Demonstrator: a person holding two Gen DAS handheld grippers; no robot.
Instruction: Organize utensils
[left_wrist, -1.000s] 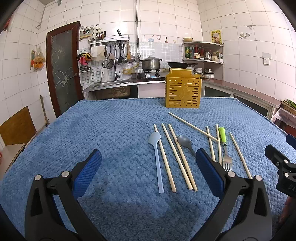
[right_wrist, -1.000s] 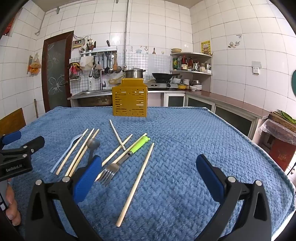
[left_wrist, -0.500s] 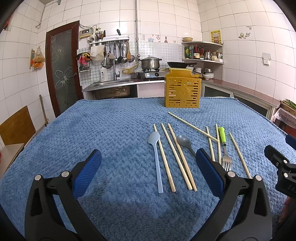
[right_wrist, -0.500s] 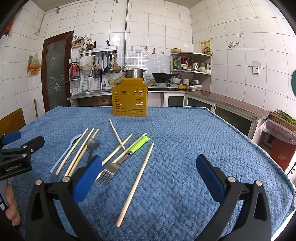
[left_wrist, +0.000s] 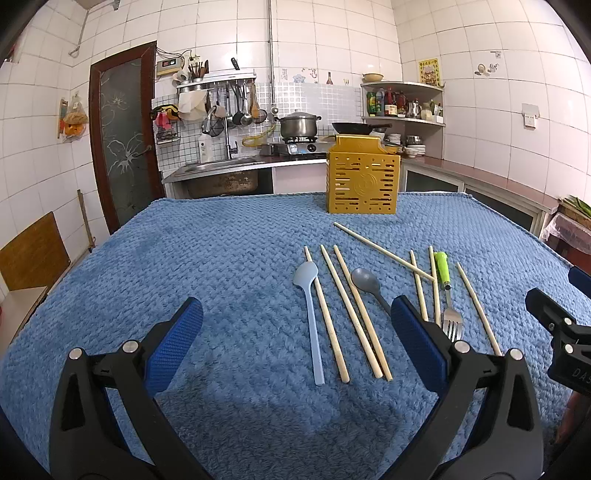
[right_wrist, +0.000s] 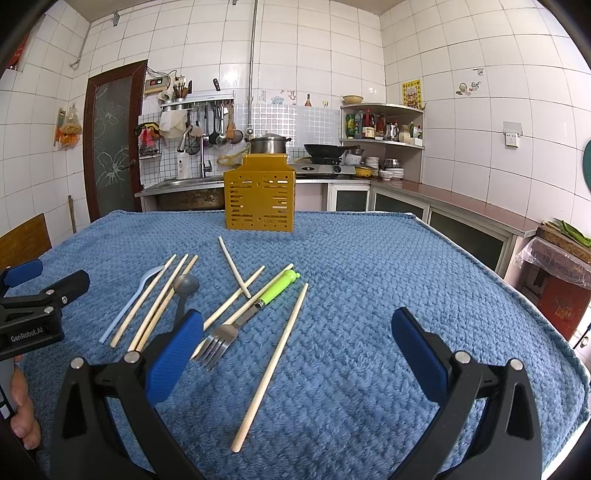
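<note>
Fuzzy woven cloth (left_wrist: 221, 258); wooden chopsticks (left_wrist: 330, 314); metal fork (right_wrist: 218, 341).

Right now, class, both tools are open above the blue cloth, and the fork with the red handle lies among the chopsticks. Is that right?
Not quite. The fork has a green handle, not red, as the right wrist view shows. The rest stands: left tool and right tool are open above the blue cloth, and the fork lies among the chopsticks.

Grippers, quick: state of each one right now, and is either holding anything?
Left gripper: open, holding nothing, above the blue textured cloth.
Right gripper: open, holding nothing, above the same cloth.
</note>
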